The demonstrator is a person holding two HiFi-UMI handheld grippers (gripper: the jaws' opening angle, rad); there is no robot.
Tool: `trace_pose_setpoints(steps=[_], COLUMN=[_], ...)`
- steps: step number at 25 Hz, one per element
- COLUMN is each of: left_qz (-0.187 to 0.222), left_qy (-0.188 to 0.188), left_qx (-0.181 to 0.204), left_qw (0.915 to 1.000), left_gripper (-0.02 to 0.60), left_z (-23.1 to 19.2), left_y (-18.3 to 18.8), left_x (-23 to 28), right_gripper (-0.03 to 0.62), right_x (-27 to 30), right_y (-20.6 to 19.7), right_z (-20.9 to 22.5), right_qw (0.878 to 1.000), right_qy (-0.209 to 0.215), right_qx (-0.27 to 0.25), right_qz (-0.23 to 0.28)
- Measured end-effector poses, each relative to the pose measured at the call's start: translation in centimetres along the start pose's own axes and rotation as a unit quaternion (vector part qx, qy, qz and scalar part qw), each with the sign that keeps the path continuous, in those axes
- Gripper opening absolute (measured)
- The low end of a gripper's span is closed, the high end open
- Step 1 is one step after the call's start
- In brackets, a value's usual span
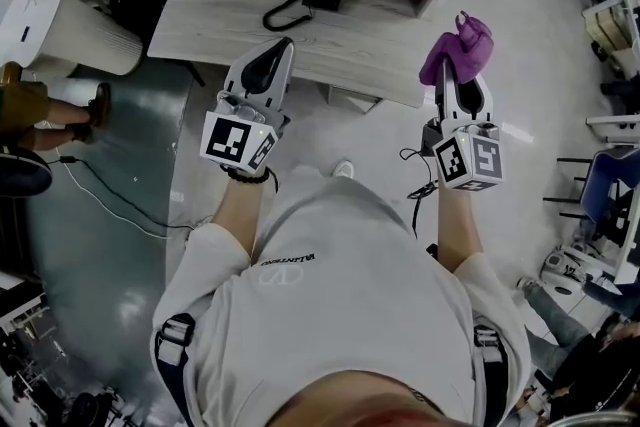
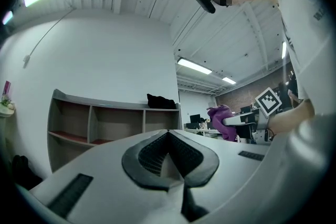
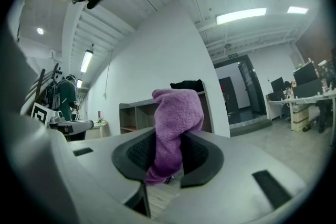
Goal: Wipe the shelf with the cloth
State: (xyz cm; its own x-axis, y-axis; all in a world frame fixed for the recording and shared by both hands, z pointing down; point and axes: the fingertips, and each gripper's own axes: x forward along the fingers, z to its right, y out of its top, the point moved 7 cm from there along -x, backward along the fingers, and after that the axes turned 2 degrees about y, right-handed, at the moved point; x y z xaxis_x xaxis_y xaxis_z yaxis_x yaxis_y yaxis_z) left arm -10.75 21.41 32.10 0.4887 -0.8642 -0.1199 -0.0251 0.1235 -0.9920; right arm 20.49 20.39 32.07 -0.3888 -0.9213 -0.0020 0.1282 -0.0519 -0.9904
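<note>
The right tool (image 1: 458,80) clenches the purple cloth (image 1: 458,43), bunched upright to meet the shelf (image 1: 220,25) ahead, while the left tool (image 1: 272,55), pinched together and empty, hangs spare.

Fluffy purple cloth (image 3: 177,113), matt pale wood-grain shelf (image 1: 230,25); ribbed black fingers (image 2: 149,153)

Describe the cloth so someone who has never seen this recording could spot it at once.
Start at the long pale wooden shelf unit in front of the person, then look to its right end, where the right gripper is held. The cloth is the fuzzy purple bundle pinched between its jaws, the only purple soft thing there; the left gripper is shut on nothing.
</note>
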Motion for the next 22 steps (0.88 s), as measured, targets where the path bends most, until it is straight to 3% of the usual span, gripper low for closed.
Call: trace_pose_setpoints(steps=[7,22], left_qz=[-0.008,-0.005], left_qy=[-0.006,-0.090], left_qx=[-0.009,-0.036], left_qw=[0.9999,0.9953], left_gripper=[0.000,0.000], left_z=[-2.5,-10.1], left_y=[-1.5,-5.0], left_x=[3.7,18.9], right_gripper=[0.101,0.101], right_x=[5.4,23.7], right_y=[-0.8,-2.9], right_z=[0.7,2.3], right_qw=[1.000,0.999], right_qy=[0.011,0.006], right_qx=[0.001,-0.018], right_qz=[-0.017,-0.048])
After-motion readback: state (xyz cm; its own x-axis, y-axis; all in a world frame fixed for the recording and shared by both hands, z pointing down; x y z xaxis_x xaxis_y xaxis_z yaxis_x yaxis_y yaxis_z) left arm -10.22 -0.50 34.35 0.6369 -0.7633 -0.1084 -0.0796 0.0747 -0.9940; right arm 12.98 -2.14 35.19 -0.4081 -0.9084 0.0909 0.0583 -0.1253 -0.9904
